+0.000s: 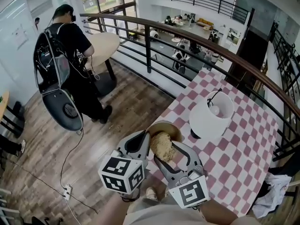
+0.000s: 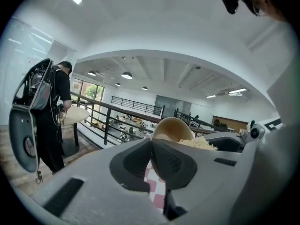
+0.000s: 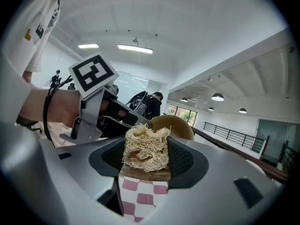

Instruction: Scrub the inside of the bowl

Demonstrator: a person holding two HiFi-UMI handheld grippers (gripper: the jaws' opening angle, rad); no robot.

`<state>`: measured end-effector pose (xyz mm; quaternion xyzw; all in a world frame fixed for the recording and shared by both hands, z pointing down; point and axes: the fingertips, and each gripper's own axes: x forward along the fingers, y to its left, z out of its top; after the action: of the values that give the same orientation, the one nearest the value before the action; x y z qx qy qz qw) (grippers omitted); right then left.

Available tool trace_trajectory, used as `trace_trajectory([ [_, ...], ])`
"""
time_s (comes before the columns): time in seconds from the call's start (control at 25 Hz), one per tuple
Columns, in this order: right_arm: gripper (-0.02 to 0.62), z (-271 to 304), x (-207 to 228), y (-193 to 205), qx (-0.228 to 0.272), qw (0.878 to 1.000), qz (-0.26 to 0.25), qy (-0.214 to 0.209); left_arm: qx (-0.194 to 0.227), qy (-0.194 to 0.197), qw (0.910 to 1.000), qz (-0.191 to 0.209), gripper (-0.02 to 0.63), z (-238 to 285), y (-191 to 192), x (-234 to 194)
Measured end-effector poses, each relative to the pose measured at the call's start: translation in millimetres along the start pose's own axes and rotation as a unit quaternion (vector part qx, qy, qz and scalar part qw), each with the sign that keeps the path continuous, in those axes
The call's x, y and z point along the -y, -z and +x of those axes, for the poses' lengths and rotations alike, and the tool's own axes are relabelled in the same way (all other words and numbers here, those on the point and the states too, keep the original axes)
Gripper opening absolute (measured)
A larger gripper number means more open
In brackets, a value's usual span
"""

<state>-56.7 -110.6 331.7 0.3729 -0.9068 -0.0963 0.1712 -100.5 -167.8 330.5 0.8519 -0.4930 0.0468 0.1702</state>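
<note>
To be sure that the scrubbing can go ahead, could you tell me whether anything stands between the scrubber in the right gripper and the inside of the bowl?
Nothing visible does. The right gripper holds the loofah scrubber right at the open mouth of the bowl; the left gripper pinches the rim off to one side.

No word, number or brand can be read anywhere. The nearest things to signs are black-and-white square code patterns. In the lower centre of the head view, the cube (image 1: 122,174) of the left gripper (image 1: 149,145) shows them on two faces. The cube (image 1: 190,192) of the right gripper (image 1: 165,149), just to its right, shows one. The right gripper view has one such pattern at upper left. A white shirt (image 3: 37,27) in that view's top left corner bears a small yellow patch and dark print, too small to read. A sheet of paper (image 1: 18,35) on the white wall (image 1: 14,60), upper left of the head view, is too faint to read.
</note>
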Motion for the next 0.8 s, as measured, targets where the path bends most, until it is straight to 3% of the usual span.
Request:
trace_trajectory([
  [0.24, 0.249, -12.1, 2.1, 7.6, -0.020, 0.999, -0.040, 0.024, -0.015, 0.002, 0.9999, -0.001, 0.021, -11.3, 6.5, -9.5],
  [0.56, 0.249, -19.7, 31.3, -3.1, -0.006, 0.994, -0.069, 0.089, -0.026, 0.047, 0.9984, -0.018, 0.021, -14.4, 18.9, 24.9],
  [0.8, 0.249, -14.4, 24.6, -16.6, 0.015, 0.993, -0.088, 0.075, -0.024, 0.066, 0.9975, -0.006, 0.021, -16.7, 10.8, 43.8],
])
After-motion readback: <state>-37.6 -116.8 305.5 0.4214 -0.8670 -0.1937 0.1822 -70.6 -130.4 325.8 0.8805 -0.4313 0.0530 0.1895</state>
